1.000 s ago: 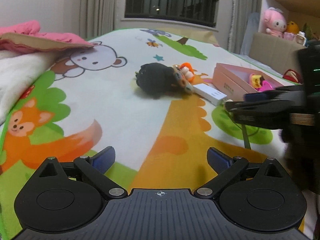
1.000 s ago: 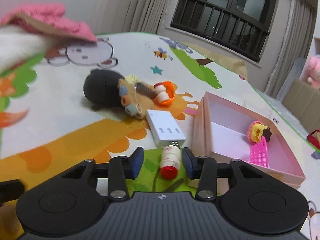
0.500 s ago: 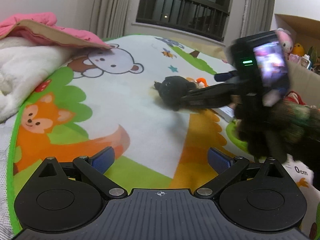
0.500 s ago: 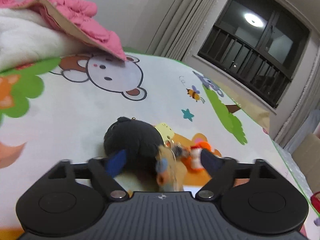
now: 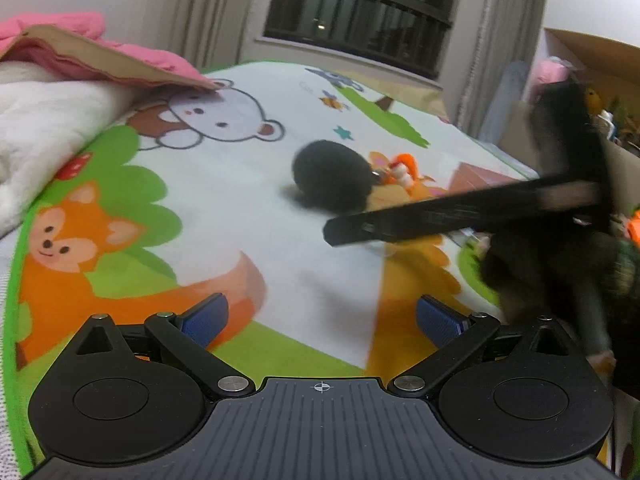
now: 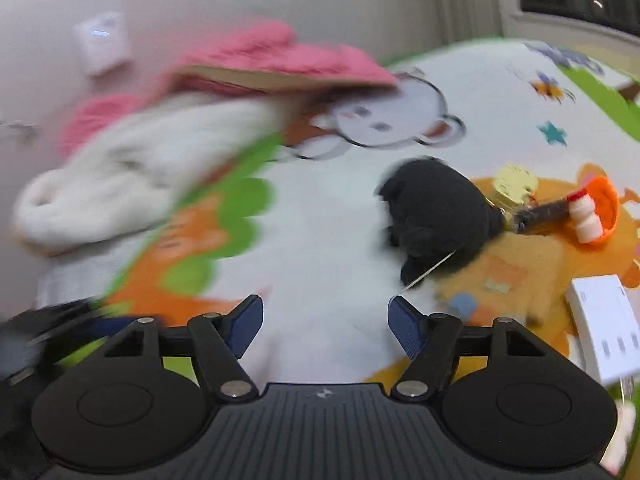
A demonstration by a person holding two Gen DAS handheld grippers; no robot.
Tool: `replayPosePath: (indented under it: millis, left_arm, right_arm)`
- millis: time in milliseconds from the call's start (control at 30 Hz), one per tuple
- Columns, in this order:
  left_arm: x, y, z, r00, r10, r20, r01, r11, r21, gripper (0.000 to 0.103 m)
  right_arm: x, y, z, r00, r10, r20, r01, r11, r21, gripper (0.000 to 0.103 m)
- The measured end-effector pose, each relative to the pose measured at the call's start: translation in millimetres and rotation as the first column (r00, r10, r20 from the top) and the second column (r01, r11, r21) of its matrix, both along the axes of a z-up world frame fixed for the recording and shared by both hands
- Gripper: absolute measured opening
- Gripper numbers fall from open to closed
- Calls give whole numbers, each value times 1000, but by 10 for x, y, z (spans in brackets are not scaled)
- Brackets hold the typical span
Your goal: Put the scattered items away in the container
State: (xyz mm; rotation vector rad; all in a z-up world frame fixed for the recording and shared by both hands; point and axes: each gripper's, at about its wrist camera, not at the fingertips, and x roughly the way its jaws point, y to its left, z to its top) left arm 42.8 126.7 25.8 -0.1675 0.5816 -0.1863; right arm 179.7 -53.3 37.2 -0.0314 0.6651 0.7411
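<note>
A black plush toy [image 6: 436, 216] lies on the cartoon play mat [image 6: 332, 240], with a yellow charm [image 6: 514, 184] and an orange piece holding a small white bottle [image 6: 592, 216] beside it. A white box [image 6: 604, 332] lies at the right. My right gripper [image 6: 326, 320] hovers short of the plush; its jaws are closing with nothing between them. My left gripper [image 5: 322, 316] is open over bare mat. In the left wrist view the plush [image 5: 332, 178] sits ahead, the right gripper's dark body [image 5: 440, 216] crosses in front, and the pink container [image 5: 476, 178] is mostly hidden.
Pink and white bedding [image 5: 60, 92] is piled along the mat's left edge. A cardboard box with soft toys [image 5: 592, 72] stands at the far right. A wall socket [image 6: 102, 42] shows behind the bedding. A curtain and dark window close the back.
The right gripper swung left from the pink box and small red-capped bottle toward the black plush; its jaws spread wide, then narrowed. The left gripper drifted sideways, still open.
</note>
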Motion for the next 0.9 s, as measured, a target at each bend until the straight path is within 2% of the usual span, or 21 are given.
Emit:
replayPosePath:
  millis: [33,100,133,167,233,333,400,467,500,533,567,600,733,900]
  left_arm:
    - [-7,-18,-8,1000,-12,-2,12,1000,-2,102]
    - [-8,-50,-25,1000,-25,-6,25,1000,-8,102]
    - [-1,-66,-32,1000,-30,-7,30,999,-11,102]
    - [6,-83,-37,999,-34,-8,34,999,-15,102]
    - [16,-113,-42,999,-43,-7,43,999,-22,102]
    - [3,-114,-37,999,-53,-3,52,998,-25,102]
    - [-16,-91,-31,999,-52,-3,52,998,-24,102]
    - [-44,-55,-28,999,-44,-5,44,999,-21,102]
    - [-54,-37,-28,999,-38,-7,38,999,-21,102]
    - [-62,-20,-33,999,-32,-11,32,999,-22,103]
    - [-68,-6,-40,999,-28,-16,28,999,-24,103]
    - [-73,0,-46,999,-26,-21,26,999,-25,103]
    - [-116,-33,-33,999,-40,-22,40,999,-25,103]
    - [-195,-148,-12,996,-88,-24,87,996,-13,103]
  right_arm:
    - [-92,-67,55,999,-31,39,32,999,-5,71]
    - [-123,-157,128,980,-165,110,172,983,-60,72]
    - [-67,-174,129,957,-248,151,267,956,-118,72]
    - [40,-192,109,925,-331,187,364,914,-180,72]
    - [320,-256,42,870,-451,200,490,835,-250,70]
    - [718,-285,-92,830,-522,195,557,763,-328,69]
    - [943,-286,-185,815,-553,171,575,738,-354,69]
    - [1075,-363,-209,803,-591,79,584,754,-299,66]
    - [1091,-403,-190,801,-598,33,585,768,-262,57]
    - [1089,-436,-160,808,-588,-17,571,791,-220,53]
    - [1061,-447,-147,826,-561,-65,542,820,-183,44]
    - [1025,-430,-155,845,-525,-105,506,847,-162,42]
    - [629,-367,-167,911,-394,-124,373,914,-160,42]
    - [-39,-462,-128,951,-230,-206,212,972,-102,42]
